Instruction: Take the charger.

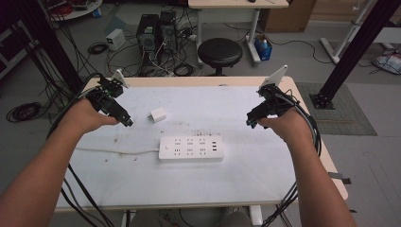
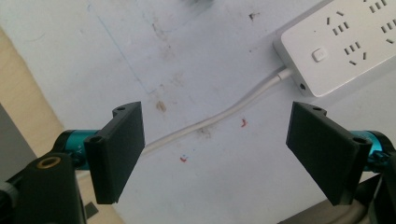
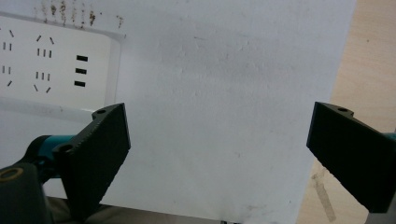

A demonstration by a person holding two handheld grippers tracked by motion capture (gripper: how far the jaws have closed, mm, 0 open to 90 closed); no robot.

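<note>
**A:** Forearms enter from the bottom corners of the high view. What does each hand carry?

**B:** Each carries a black gripper. Left gripper (image 1: 128, 122) sits left of centre in the high view, tips pointing toward the middle of the table (image 1: 283, 189). Right gripper (image 1: 251, 122) sits right of centre, tips pointing inward as well.

**A:** Jaw state, left?

**B:** Spread wide in the left gripper view (image 2: 219, 154). Nothing between the pads; only the white tabletop and a stretch of white cable (image 2: 219, 116) show in the gap, below the jaws and not gripped.

**A:** Jaw state, right?

**B:** Also wide apart in the right gripper view (image 3: 219, 154), with nothing held. Bare white surface lies between the pads; the table's wooden edge runs down the right side of that frame.

**A:** Location of the power strip?

**B:** Power strip (image 1: 191, 148) lies flat at centre of the high view, below and between the two grippers, apart from both. Its cable leaves the left end and runs toward the left edge of the table. Upper right of the left gripper view shows its switch end (image 2: 345, 42); upper left of the right gripper view shows its other end (image 3: 51, 60).

**A:** Anything else on the table?

**B:** Small white plug adapter (image 1: 158, 115), just right of the left gripper's tips and above the strip, touching neither.
</note>
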